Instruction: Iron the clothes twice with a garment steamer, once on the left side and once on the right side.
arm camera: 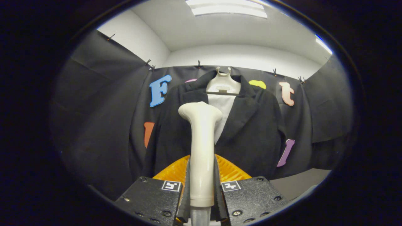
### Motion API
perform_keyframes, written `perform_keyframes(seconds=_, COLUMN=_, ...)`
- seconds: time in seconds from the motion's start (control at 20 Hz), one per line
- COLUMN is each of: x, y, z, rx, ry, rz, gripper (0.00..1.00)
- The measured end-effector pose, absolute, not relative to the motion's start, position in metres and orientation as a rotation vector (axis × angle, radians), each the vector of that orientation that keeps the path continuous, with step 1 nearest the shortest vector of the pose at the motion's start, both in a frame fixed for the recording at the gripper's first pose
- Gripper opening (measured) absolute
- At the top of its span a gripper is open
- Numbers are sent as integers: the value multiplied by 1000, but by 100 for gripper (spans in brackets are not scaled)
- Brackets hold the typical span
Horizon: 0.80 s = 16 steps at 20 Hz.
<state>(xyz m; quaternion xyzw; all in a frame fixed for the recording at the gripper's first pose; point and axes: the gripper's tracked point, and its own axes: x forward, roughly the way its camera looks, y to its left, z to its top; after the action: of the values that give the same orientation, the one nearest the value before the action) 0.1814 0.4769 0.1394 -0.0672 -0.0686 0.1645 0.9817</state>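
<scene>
The gripper (202,191) has its two fingers closed snugly on the handle of the garment steamer (201,147), one pressing each side, so the jaws stand only as wide as the handle itself. The steamer's long axis runs straight up and away from the fingers, its flared head facing the dark suit jacket (251,131) that hangs beyond it on a pale hanger (223,84) against the booth's far wall. The head sits before the jacket's left lapel, close to the white shirt front (224,110), though whether it touches the cloth or hangs just short of it I cannot tell from here. The left panel looks the nearer one to start on, with a straight downward run available. The right panel lies well to the right, so that pass means shifting sideways across the open front. Something ribbed and orange (230,171) lies low beyond the fingers.
</scene>
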Motion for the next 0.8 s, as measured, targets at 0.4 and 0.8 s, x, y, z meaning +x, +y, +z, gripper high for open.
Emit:
perform_keyframes(seconds=0.4, x=162, y=463, z=101, rx=-177, ry=-84, rz=348, gripper=34)
perform_keyframes(seconds=0.8, x=137, y=455, z=53, rx=-219, ry=-20, rz=359, gripper=34)
